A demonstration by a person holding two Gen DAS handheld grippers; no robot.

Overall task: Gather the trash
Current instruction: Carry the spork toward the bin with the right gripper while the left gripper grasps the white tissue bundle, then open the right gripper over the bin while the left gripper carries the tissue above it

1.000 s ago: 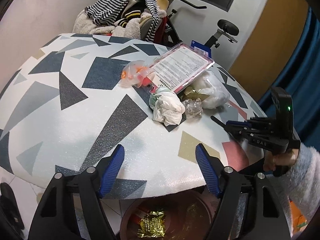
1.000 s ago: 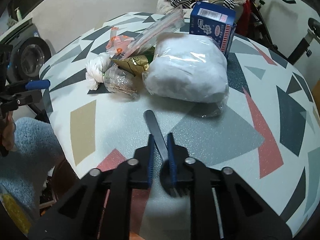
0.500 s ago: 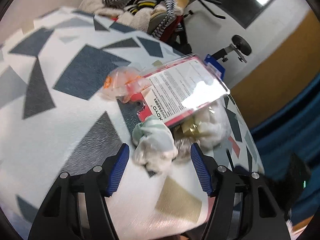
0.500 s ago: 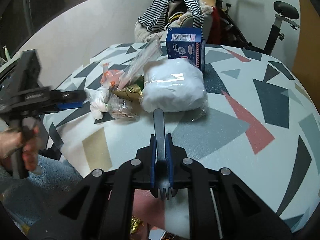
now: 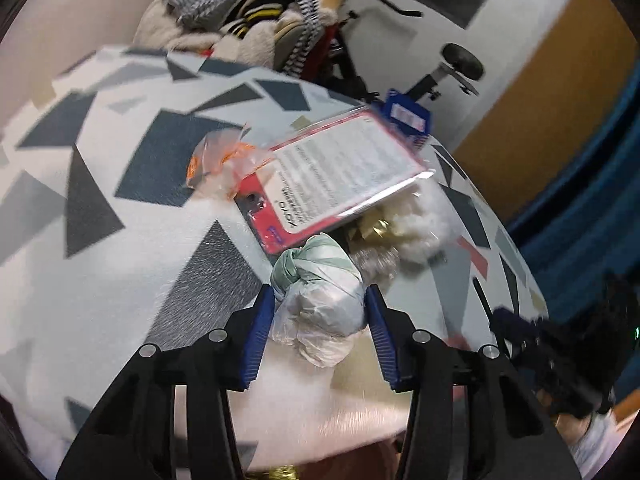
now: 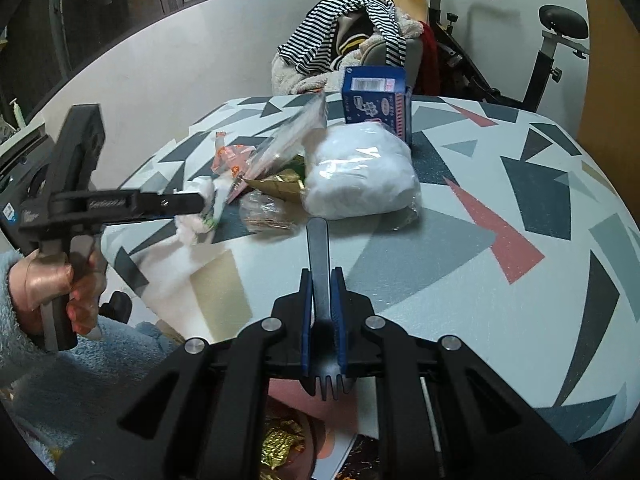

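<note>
A knotted white and pale green plastic bag (image 5: pixel 320 300) lies on the patterned table (image 5: pixel 120 240), and my left gripper (image 5: pixel 320 300) is open around it, one blue pad on each side. It also shows in the right wrist view (image 6: pixel 196 216), at the left gripper's tip (image 6: pixel 192 203). My right gripper (image 6: pixel 321 276) is shut on a black plastic fork (image 6: pixel 319 248), tines toward the camera, held above the table's near edge. Behind lie a red-edged packet (image 5: pixel 336 184), a gold wrapper (image 6: pixel 280 184), a clear wrapper (image 6: pixel 266 214), an orange-printed wrapper (image 6: pixel 230 156) and a white stuffed bag (image 6: pixel 360 172).
A blue box (image 6: pixel 376 96) stands at the back of the pile. A brown bin holding a gold wrapper (image 6: pixel 280 440) sits below the table's near edge. A chair heaped with striped clothes (image 6: pixel 352 36) and an exercise bike (image 6: pixel 552 40) stand behind the table.
My left gripper has moved forward over the table until its pads flank the knotted bag, and they have narrowed. My right gripper has risen slightly, still holding the fork.
</note>
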